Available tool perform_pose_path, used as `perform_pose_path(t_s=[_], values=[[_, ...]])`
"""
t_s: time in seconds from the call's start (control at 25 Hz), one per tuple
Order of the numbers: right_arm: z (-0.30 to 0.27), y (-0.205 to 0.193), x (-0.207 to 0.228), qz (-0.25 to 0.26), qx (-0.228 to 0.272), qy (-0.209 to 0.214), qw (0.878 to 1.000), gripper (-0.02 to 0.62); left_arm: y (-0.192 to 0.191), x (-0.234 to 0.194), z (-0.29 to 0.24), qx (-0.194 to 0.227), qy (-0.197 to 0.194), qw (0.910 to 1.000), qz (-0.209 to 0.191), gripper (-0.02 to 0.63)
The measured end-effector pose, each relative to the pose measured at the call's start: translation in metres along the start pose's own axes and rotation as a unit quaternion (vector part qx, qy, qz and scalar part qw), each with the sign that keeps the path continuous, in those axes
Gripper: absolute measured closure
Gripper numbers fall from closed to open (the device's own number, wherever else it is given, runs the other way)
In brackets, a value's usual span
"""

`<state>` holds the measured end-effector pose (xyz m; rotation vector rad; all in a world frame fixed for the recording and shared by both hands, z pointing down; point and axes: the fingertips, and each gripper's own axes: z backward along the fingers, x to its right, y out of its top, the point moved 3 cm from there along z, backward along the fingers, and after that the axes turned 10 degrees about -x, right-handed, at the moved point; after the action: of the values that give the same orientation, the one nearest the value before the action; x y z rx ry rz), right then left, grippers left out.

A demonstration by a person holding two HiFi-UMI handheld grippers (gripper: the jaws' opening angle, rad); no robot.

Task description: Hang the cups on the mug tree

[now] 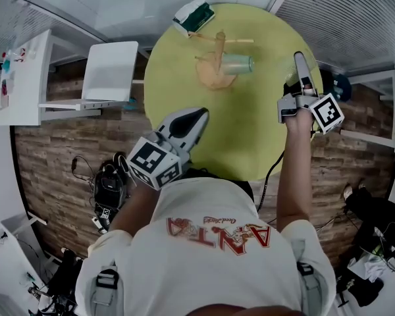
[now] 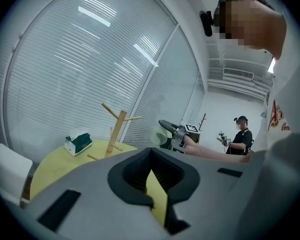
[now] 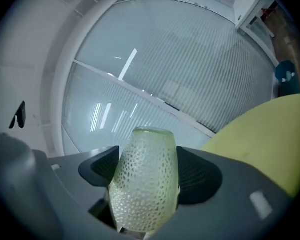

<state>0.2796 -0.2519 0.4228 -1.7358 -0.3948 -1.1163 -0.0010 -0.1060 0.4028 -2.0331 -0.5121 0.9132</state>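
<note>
Slatted blinds and glass walls ring the round yellow-green surface [image 1: 250,143], where the wooden mug tree [image 1: 217,71] stands toward the far side. We hold a pair of tongs in each hand.

The right tongs [image 1: 299,64] hang well to the right of the tree, tilted up toward the window. Their jaws are spread wide and clamped on either side of a pale green dimpled cup [image 3: 145,184], which stands upright between the pads.

The left tongs [image 1: 199,116] hover on the near side of the tree, well short of it. Their jaws are drawn together at the tips, with only a sliver of the surface showing through nearer the base, and they grip nothing.

A second pale green cup [image 1: 237,63] sits on its side right against the tree. From overhead we cannot tell whether it hangs on a peg or lies on the surface.

A green-and-white tissue box [image 1: 193,16] rests beyond the tree at the far rim. A white chair [image 1: 108,71] stands off to the tree's left on the wood-plank floor [image 1: 59,163].
</note>
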Motion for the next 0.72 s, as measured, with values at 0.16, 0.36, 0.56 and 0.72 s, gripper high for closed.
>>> perform_pose_path(t_s=[0.16, 0.36, 0.56, 0.72], values=[[-0.02, 0.013, -0.05, 0.038, 0.023, 0.05, 0.998, 0.249, -0.001, -0.003, 0.005, 0.005, 0.005, 1.0, 0.004, 0.598], [-0.046, 0.013, -0.07, 0.026, 0.049, 0.068, 0.996, 0.249, -0.005, -0.008, 0.011, 0.007, 0.01, 0.9999, 0.012, 0.598], [-0.065, -0.001, -0.078, 0.027, 0.044, 0.074, 0.996, 0.249, -0.008, -0.013, 0.016, 0.008, 0.014, 0.9997, 0.018, 0.598], [-0.071, -0.014, -0.083, 0.064, 0.038, 0.084, 0.994, 0.249, -0.01, -0.015, 0.019, 0.008, 0.014, 0.9996, 0.023, 0.598]])
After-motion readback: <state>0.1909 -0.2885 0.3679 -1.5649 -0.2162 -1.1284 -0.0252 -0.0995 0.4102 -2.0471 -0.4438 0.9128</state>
